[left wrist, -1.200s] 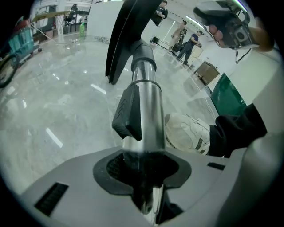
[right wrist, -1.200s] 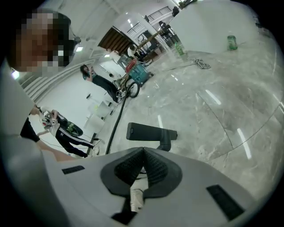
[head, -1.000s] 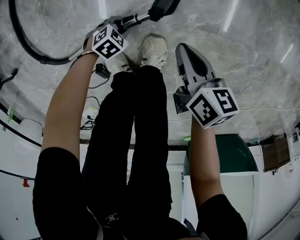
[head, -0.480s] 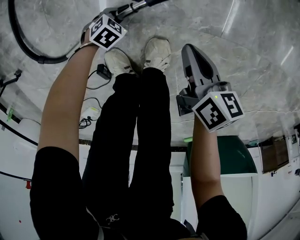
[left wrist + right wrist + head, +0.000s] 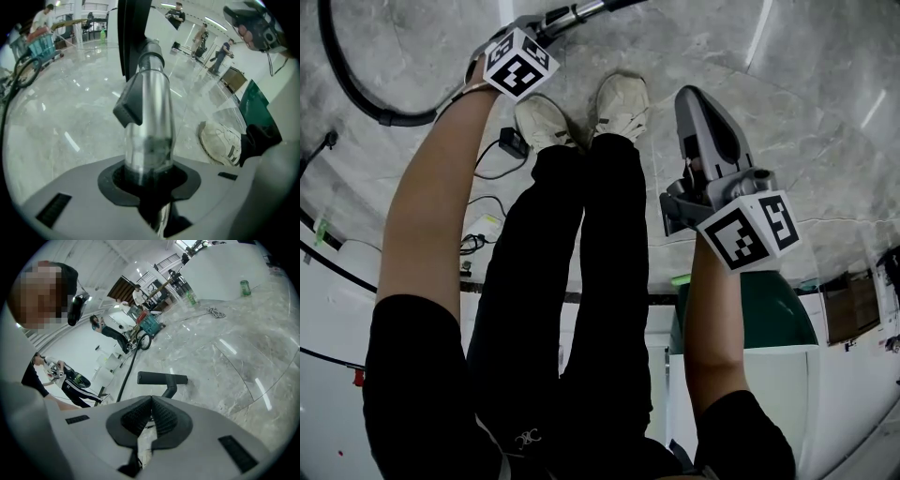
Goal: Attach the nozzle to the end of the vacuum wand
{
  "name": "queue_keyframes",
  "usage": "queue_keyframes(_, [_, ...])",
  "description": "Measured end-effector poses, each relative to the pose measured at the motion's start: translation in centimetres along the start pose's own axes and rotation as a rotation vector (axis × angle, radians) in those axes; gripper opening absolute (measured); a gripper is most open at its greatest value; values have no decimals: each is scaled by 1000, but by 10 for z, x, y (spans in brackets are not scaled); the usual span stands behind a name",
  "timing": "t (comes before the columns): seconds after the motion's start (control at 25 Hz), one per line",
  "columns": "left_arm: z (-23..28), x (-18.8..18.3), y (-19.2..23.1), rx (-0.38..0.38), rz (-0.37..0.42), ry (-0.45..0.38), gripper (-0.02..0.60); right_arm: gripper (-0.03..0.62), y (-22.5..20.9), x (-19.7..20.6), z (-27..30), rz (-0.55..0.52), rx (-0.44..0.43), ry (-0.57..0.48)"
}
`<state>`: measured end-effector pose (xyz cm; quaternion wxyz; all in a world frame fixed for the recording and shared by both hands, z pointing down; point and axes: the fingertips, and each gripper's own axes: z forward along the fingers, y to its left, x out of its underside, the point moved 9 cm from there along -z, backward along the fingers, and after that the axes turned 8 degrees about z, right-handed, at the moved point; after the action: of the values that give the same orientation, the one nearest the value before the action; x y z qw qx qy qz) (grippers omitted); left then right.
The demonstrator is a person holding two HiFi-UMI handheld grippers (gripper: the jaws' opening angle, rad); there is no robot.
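The silver vacuum wand (image 5: pixel 149 112) stands between my left gripper's (image 5: pixel 147 174) dark pads, which are closing and touch it. A grey clip (image 5: pixel 129 105) sits on the wand's side. In the head view the left gripper (image 5: pixel 534 26) is at the top left, holding the wand (image 5: pixel 574 13) above the floor. A black hose (image 5: pixel 352 92) curves off from it. My right gripper (image 5: pixel 151 401) is shut with nothing in it, and in the head view the right gripper (image 5: pixel 698 103) hangs at the right. A black T-shaped nozzle (image 5: pixel 161 379) lies on the floor beyond it.
The person's legs and two white shoes (image 5: pixel 581 108) stand between the grippers on the marble floor (image 5: pixel 825 112). A charger and cables (image 5: pixel 502 150) lie at the left. A green cabinet (image 5: pixel 783 314) is under the right arm. Other people and carts (image 5: pixel 143 322) are far off.
The left gripper has shifted up the picture along the wand, whose black end has left the top edge. The right gripper has drifted a little to the right and nearer the camera.
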<state>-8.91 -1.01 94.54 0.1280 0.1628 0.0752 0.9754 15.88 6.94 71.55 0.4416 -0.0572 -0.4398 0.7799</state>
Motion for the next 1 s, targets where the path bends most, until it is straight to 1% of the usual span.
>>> queue_keyframes(0.04, [-4,2,3,-6,-21,-6,106,14,2,0,-1,3,3,-2])
queue_keyframes(0.08, [-9,5,6,-10,-37,-5,139,15,4,0,-2,5,5,-5])
queue_keyframes(0.16, [-20,10,6,-17,-33,6,181,15,12,-1,-3,4,8,-11])
queue_keyframes(0.24, [-38,14,3,-32,-11,7,183,15,24,-3,-5,-3,6,-18])
queue_keyframes(0.32, [-59,15,1,-52,-19,-11,183,15,39,-9,-5,-17,-2,-24])
queue_keyframes(0.36, [-70,15,2,-56,-45,-22,183,15,45,-12,-4,-25,-9,-28])
queue_keyframes(0.44, [-92,15,1,-51,-124,-43,179,15,58,-19,-3,-34,-24,-42])
queue_keyframes(0.48, [-104,15,0,-61,-164,-58,173,15,64,-21,-3,-36,-28,-48])
queue_keyframes(0.52, [-118,14,-2,-87,-202,-75,106,15,70,-23,-5,-38,-27,-53])
queue_keyframes(0.56, [-132,13,-4,-121,-238,-94,25,15,77,-25,-6,-44,-23,-57])
queue_keyframes(0.6, [-146,10,-6,-151,-273,-111,12,15,85,-29,-8,-50,-15,-62])
queue_keyframes(0.64, [-161,6,-8,-170,-308,-127,11,15,93,-32,-10,-54,-7,-68])
queue_keyframes(0.72, [-192,-3,-11,-180,-398,-162,11,15,111,-41,-16,-62,10,-82])
queue_keyframes(0.8, [-226,-17,-14,-191,-494,-214,11,14,134,-50,-25,-114,33,-89])
queue_keyframes(0.88, [-265,-36,-24,-216,-531,-261,10,14,160,-58,-37,-178,44,-91])
queue_keyframes(1.0, [-331,-72,-35,-273,-541,-329,9,14,200,-76,-56,-248,43,-107])
